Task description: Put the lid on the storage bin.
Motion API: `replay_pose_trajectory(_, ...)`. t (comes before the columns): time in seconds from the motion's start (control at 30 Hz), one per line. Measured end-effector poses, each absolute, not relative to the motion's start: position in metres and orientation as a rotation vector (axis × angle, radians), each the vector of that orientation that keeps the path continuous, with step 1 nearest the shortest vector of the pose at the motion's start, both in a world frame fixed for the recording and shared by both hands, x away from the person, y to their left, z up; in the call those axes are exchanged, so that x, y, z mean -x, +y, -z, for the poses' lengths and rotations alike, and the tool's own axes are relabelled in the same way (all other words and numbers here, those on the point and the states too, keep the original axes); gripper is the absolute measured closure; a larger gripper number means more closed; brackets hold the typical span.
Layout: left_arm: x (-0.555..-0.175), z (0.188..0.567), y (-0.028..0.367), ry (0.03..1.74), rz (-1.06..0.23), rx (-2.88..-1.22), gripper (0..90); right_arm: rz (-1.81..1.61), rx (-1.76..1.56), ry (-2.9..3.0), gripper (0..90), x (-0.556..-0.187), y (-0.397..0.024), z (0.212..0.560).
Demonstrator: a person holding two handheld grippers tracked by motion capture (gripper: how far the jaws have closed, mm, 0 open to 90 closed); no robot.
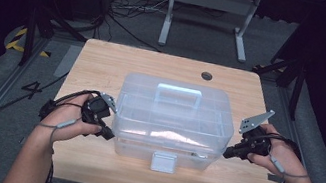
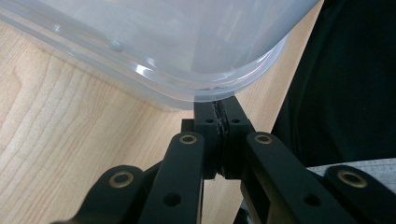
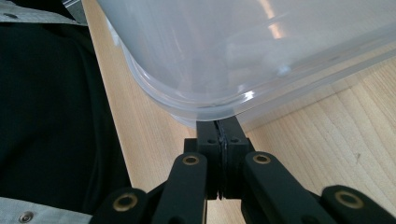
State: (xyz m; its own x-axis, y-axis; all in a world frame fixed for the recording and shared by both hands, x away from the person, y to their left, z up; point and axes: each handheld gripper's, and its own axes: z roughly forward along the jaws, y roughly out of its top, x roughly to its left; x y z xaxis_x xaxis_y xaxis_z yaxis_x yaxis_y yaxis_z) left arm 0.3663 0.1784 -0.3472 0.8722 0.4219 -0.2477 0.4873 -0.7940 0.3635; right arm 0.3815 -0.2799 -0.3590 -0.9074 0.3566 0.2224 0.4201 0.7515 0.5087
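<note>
Jaws of the left gripper (image 2: 221,105) were pressed together with nothing between them, tips tucked under the rim at the near left corner of the clear plastic lidded storage box (image 1: 174,119). Right gripper (image 3: 219,125) was likewise clenched and empty, tips under the box's near right corner. Box sat mid-way on the pale wooden table (image 1: 105,61), its grey front latch (image 1: 163,162) facing the person.

— That box (image 1: 173,124)?
— Clear plastic, smooth, faintly glossy, with a frosted handle (image 1: 178,94).
— And underneath?
— The counter (image 1: 105,61) is pale wood grain, matt. Each gripper (image 2: 219,105) looks like matt black plastic with brass-coloured rivets.
</note>
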Motion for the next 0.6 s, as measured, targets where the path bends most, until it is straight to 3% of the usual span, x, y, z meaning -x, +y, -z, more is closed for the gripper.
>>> replay_pose_trajectory(0.6, -0.3678, 0.3509, 0.1782, 0.653, 0.248, -2.644, 87.7, 0.823, 0.627, -2.835, 89.7, -0.3819, -0.279, 0.3613)
